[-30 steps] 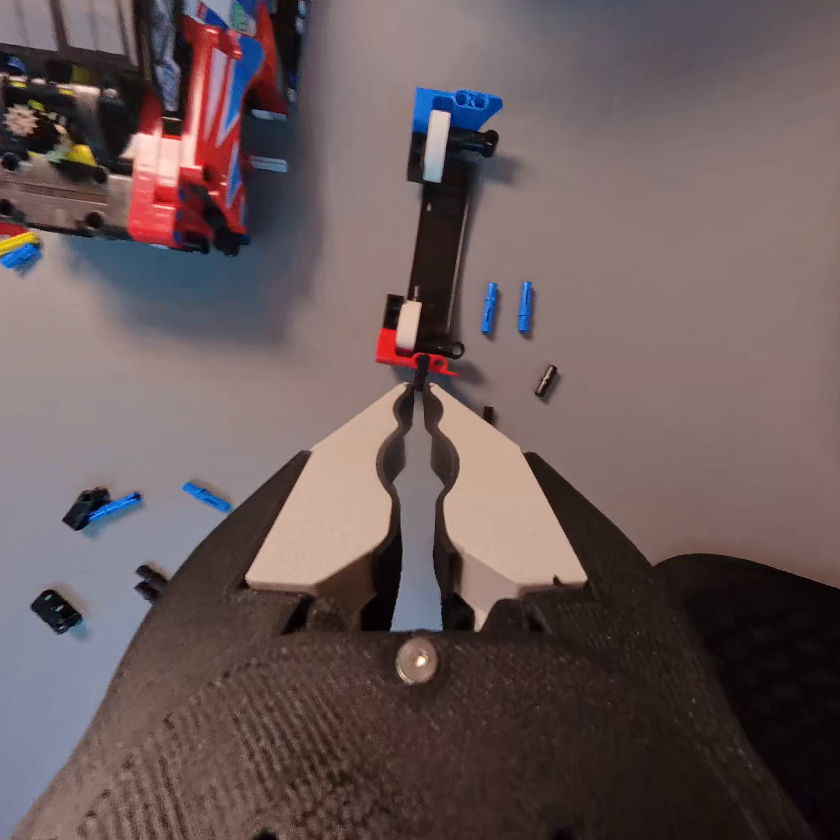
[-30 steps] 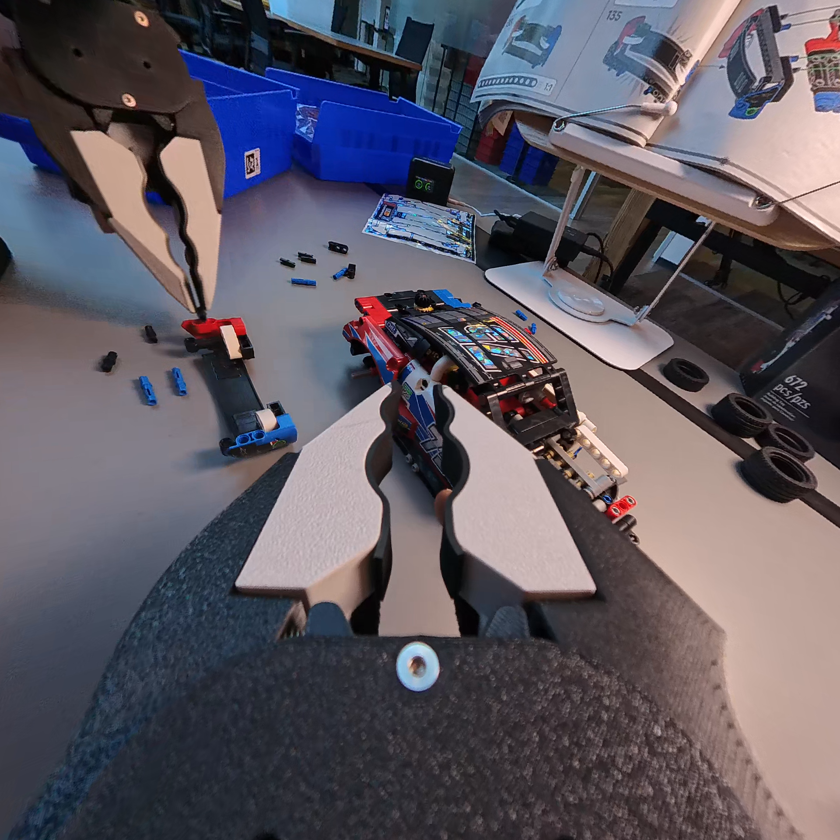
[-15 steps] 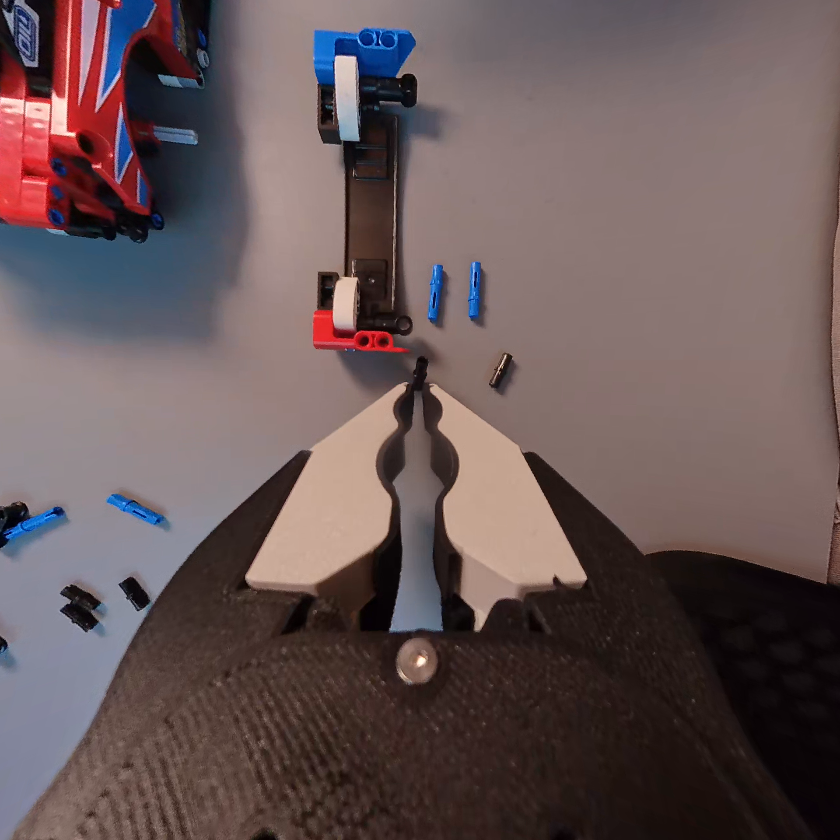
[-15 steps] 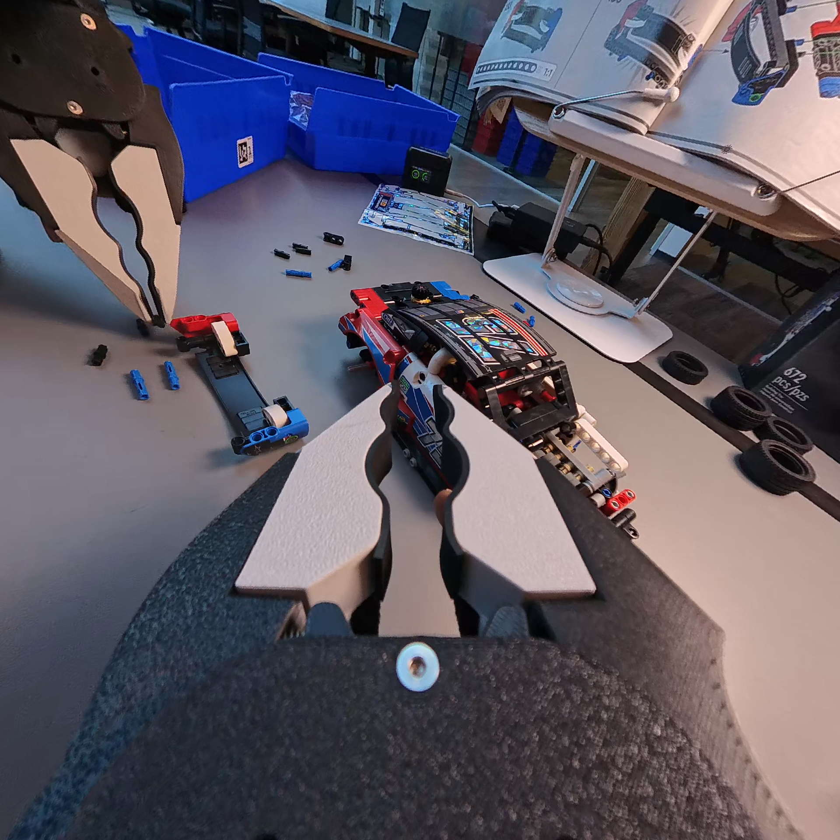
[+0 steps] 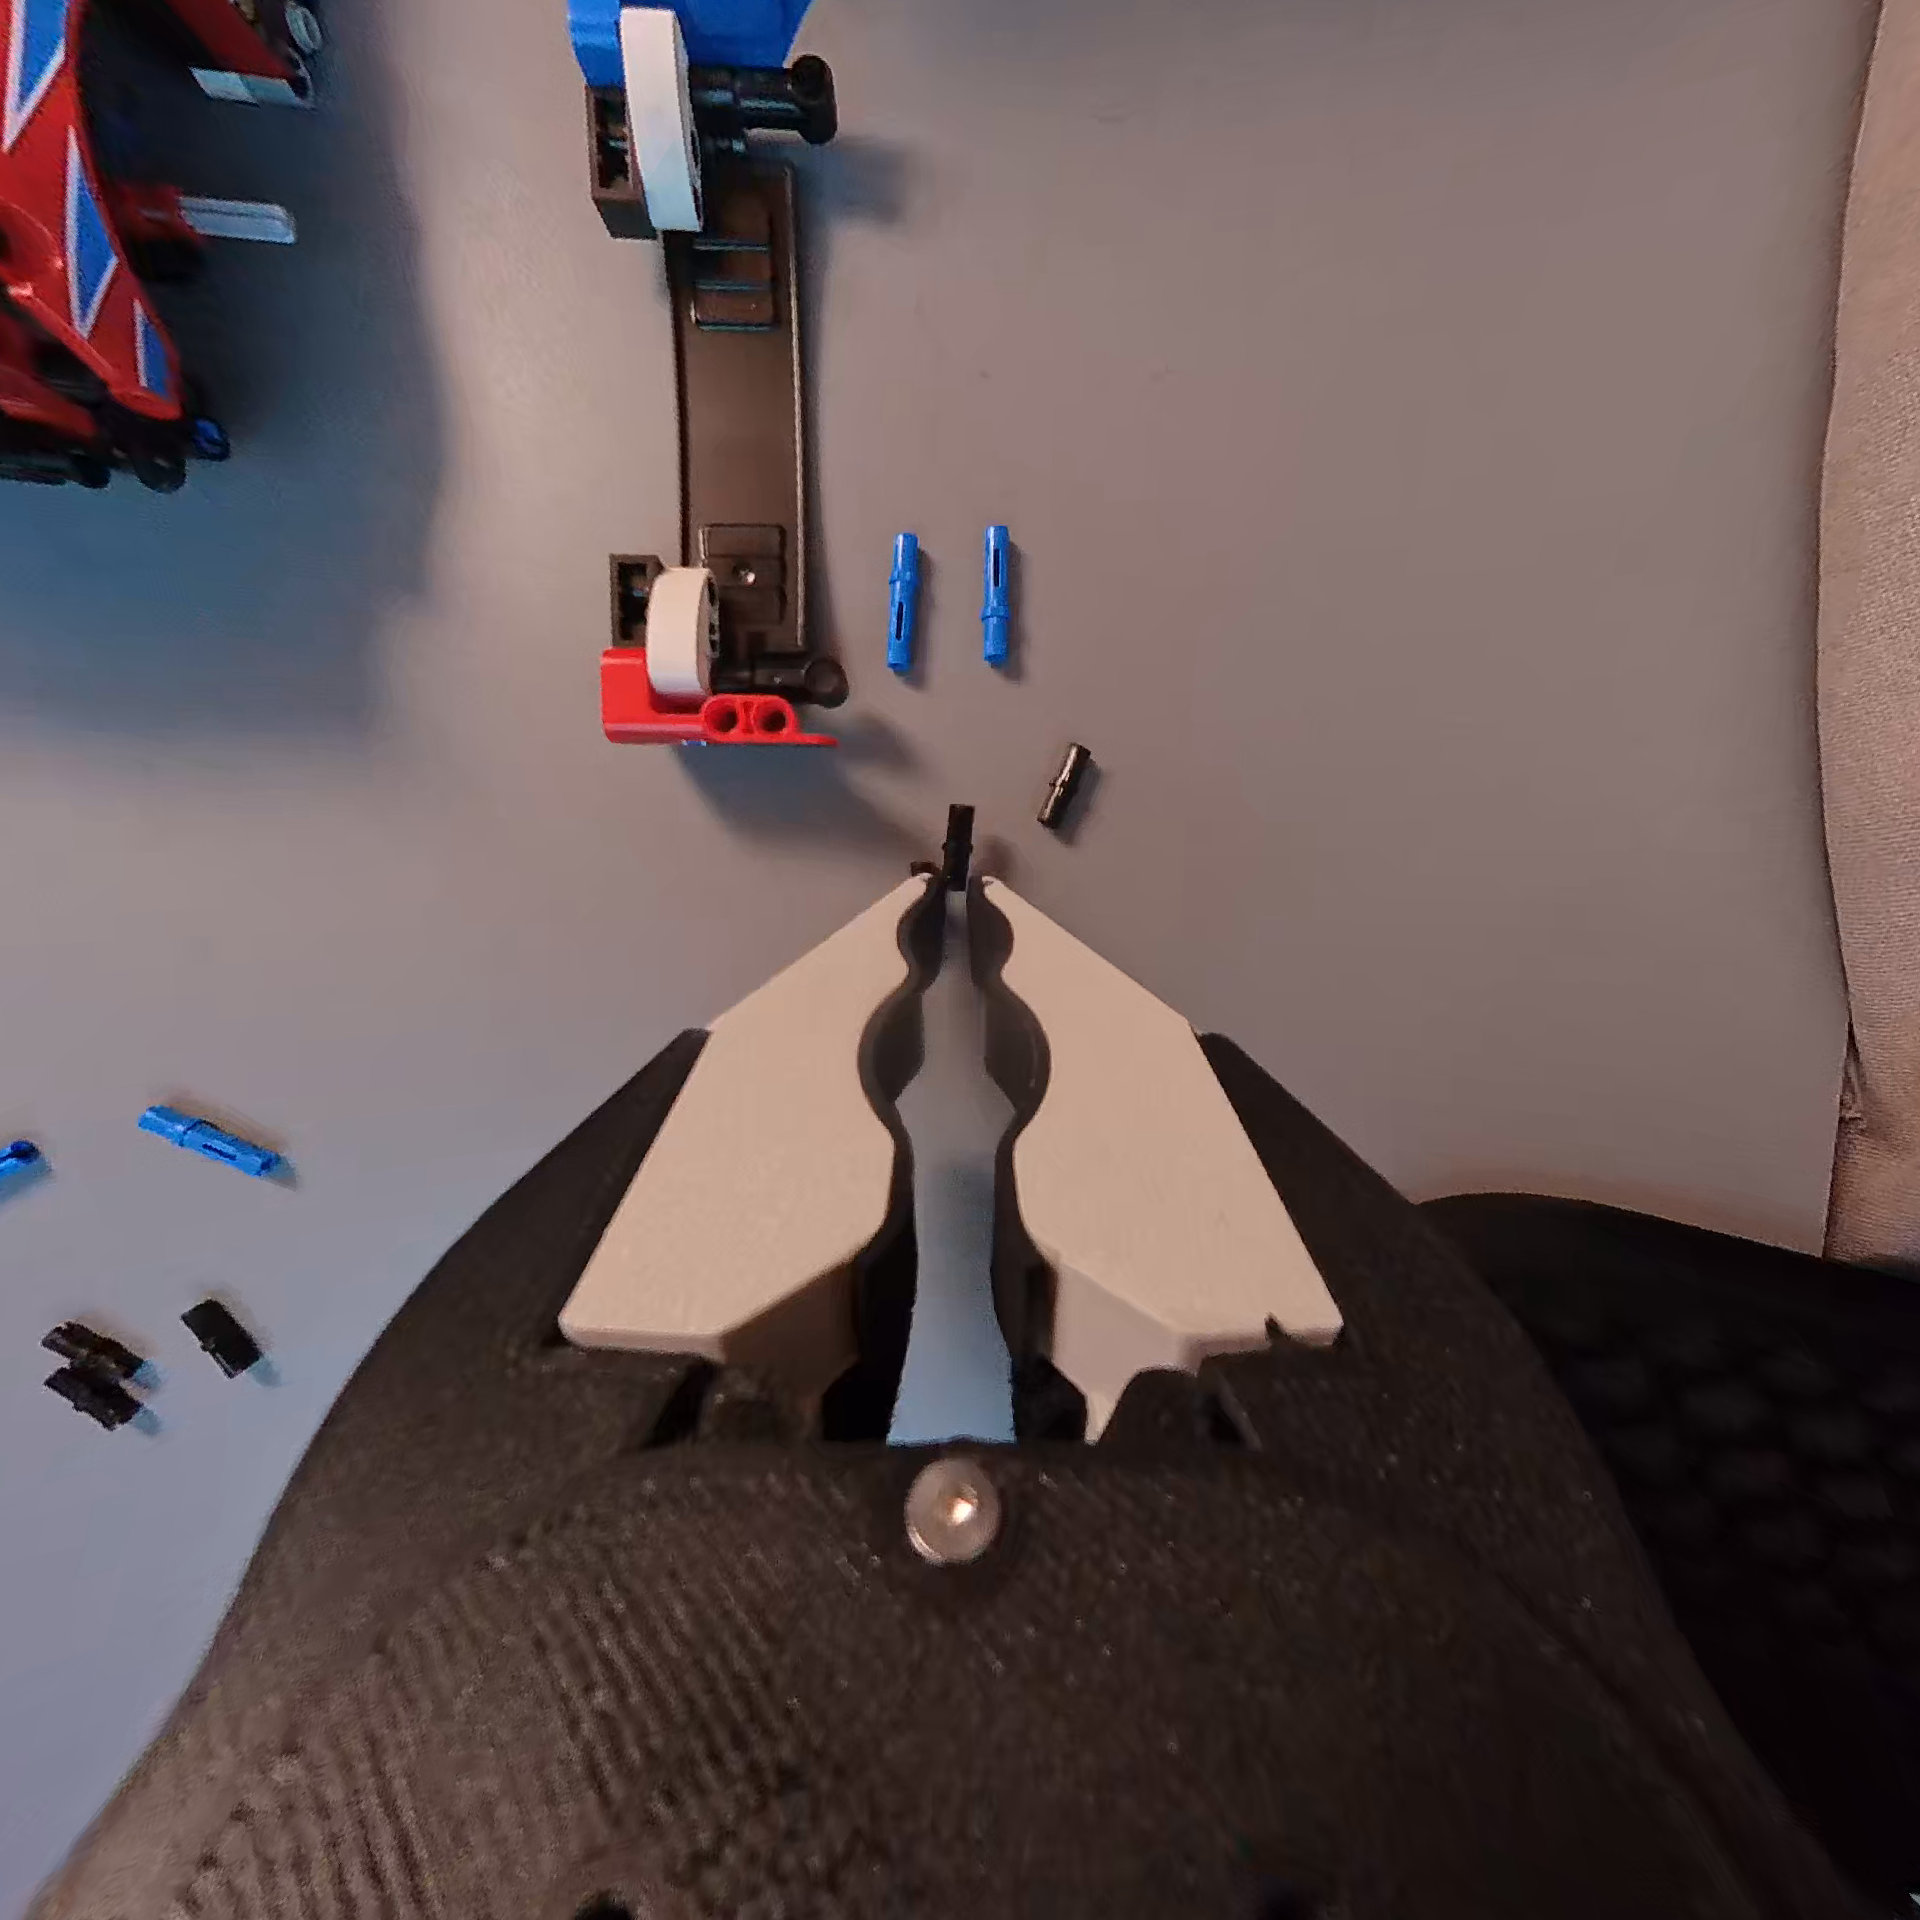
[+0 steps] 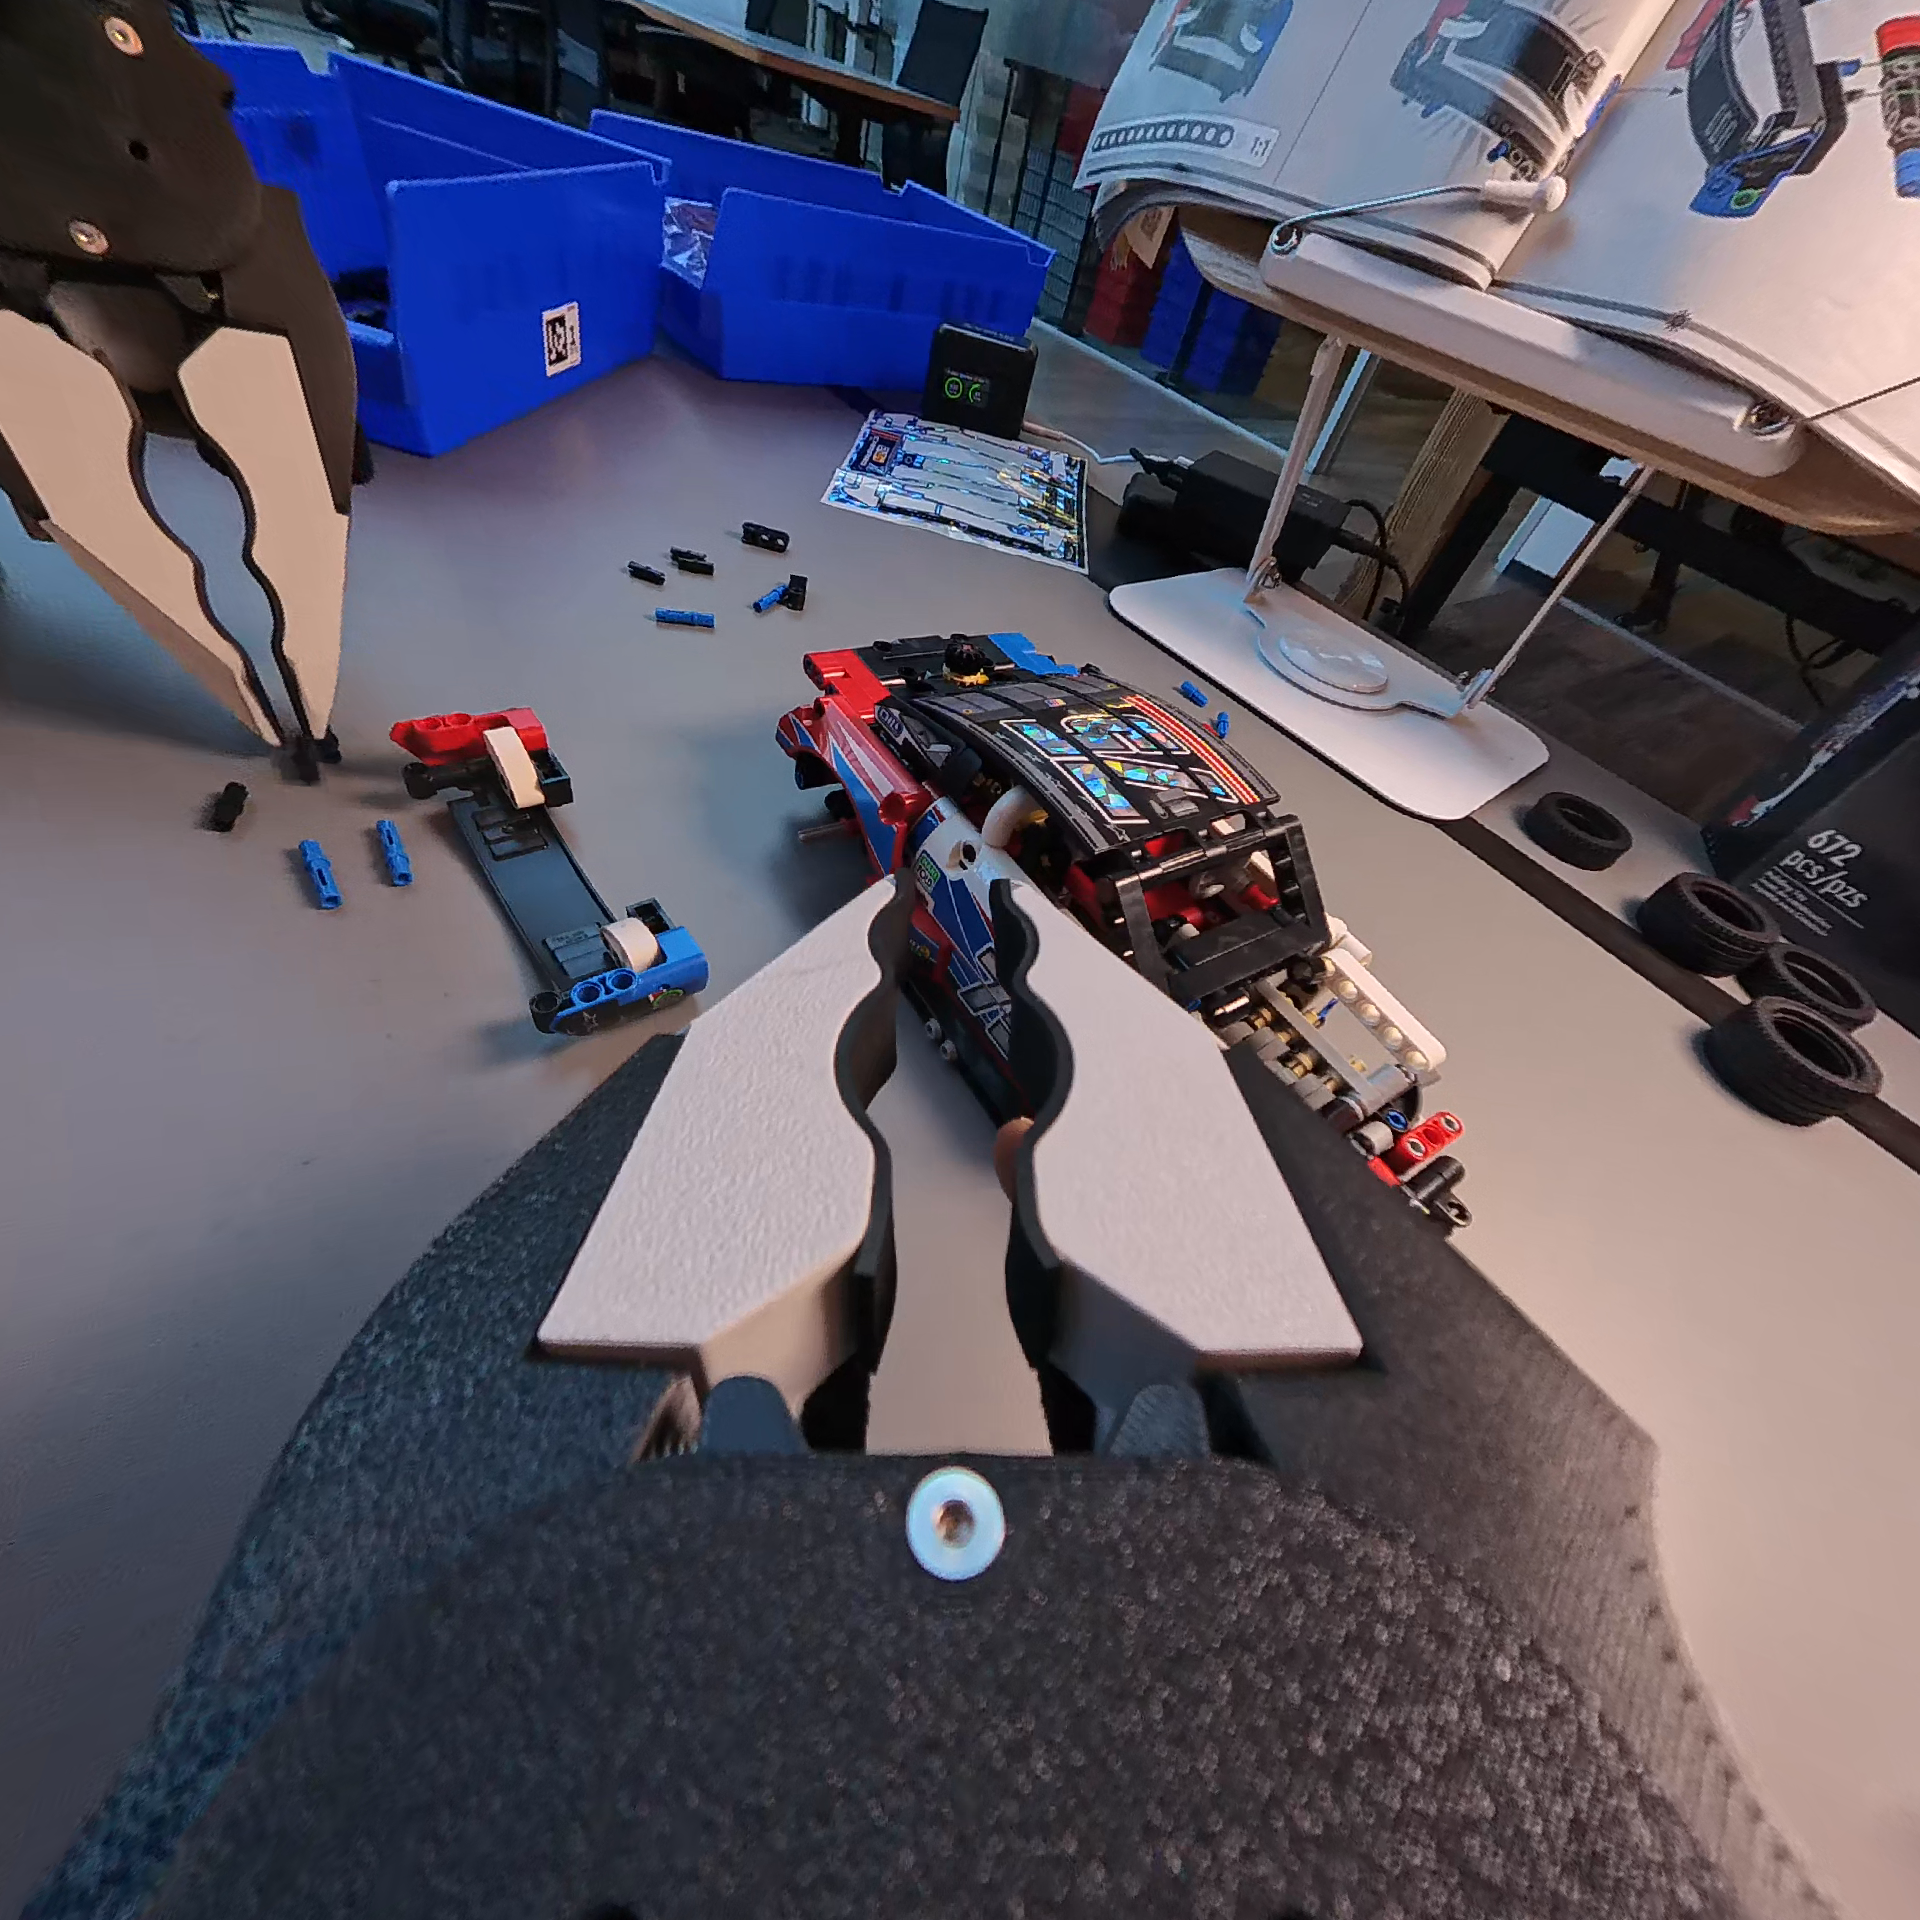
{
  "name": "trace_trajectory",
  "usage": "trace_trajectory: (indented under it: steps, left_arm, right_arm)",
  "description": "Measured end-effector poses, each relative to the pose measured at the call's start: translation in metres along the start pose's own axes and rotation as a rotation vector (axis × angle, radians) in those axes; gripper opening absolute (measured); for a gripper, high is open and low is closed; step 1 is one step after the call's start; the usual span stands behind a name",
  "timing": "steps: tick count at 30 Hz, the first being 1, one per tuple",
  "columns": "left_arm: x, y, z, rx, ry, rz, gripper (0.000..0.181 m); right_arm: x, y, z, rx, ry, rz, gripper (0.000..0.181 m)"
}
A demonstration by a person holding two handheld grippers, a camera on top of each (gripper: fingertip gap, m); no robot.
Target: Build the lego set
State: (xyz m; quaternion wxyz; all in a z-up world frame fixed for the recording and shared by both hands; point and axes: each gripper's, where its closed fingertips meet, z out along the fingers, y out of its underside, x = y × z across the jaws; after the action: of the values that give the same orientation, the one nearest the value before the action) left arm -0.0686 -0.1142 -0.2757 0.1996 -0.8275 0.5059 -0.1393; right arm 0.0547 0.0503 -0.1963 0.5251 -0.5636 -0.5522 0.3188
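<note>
Left wrist view shows a small black pin (image 5: 957, 831) pinched at the tips of the left tongs (image 5: 953, 883), just above the grey worktop (image 5: 1351, 520). Just beyond lies the long black lego subassembly (image 5: 740, 395), with two blue pins (image 5: 948, 597) beside it. The right tongs (image 6: 943, 904) hover slightly spread, holding nothing, over the red and blue lego car (image 6: 1081, 821).
</note>
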Motion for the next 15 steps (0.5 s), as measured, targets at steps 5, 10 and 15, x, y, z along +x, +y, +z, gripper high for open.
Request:
trace_trajectory:
  steps: [5,10,15]
  left_arm:
    - [-0.017,0.008,-0.015,-0.035,-0.06,0.018,0.013]
    - [-0.1,0.042,-0.067,-0.08,-0.26,-0.192,0.015]
    - [-0.138,0.075,-0.066,-0.208,-0.277,-0.321,0.019]
  right_arm:
    - [0.0,0.0,0.0,-0.001,0.001,0.001,0.012]
    - [-0.001,-0.002,-0.001,0.006,-0.004,-0.002,0.012]
    - [0.0,-0.004,-0.002,0.011,-0.002,-0.005,0.012]
